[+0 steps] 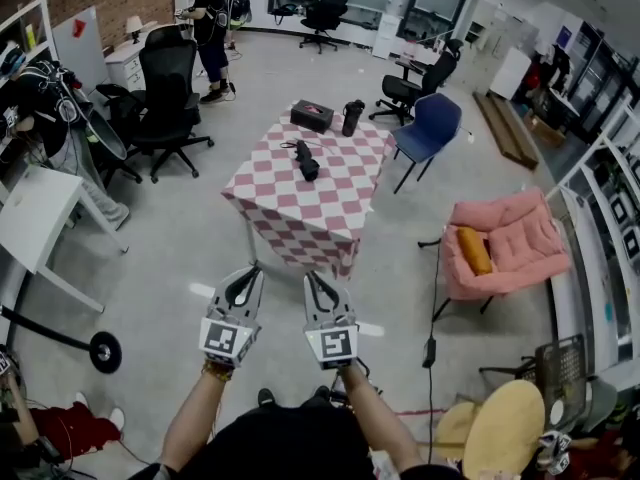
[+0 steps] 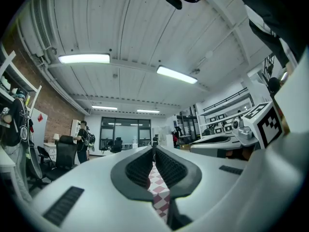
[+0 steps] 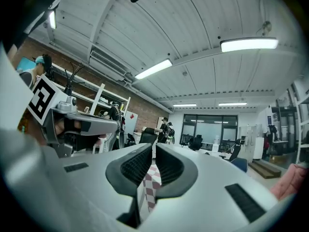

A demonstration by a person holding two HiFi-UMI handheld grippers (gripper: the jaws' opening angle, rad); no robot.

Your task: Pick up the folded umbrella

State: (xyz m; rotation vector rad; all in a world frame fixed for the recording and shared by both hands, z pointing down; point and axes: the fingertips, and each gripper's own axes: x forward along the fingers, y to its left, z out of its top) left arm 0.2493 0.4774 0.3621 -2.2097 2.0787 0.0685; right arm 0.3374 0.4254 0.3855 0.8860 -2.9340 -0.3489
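The folded black umbrella (image 1: 305,160) lies on a small table covered by a red-and-white checkered cloth (image 1: 290,218), well ahead of me across open floor. Both grippers are held low and near my body, far from the table. My left gripper (image 1: 248,272) has its jaws together with nothing between them; in the left gripper view (image 2: 154,149) only the checkered cloth (image 2: 159,190) shows past the pads. My right gripper (image 1: 314,279) is likewise shut and empty, and the right gripper view (image 3: 154,147) points at the cloth (image 3: 150,182). The umbrella is hidden in both gripper views.
A black box (image 1: 312,115) and a dark cup (image 1: 352,117) stand at the table's far edge. A blue chair (image 1: 430,126) sits right of the table, a pink lounge chair (image 1: 505,243) further right, a black office chair (image 1: 165,93) and white desk (image 1: 35,218) left. A person (image 1: 212,28) stands at the back.
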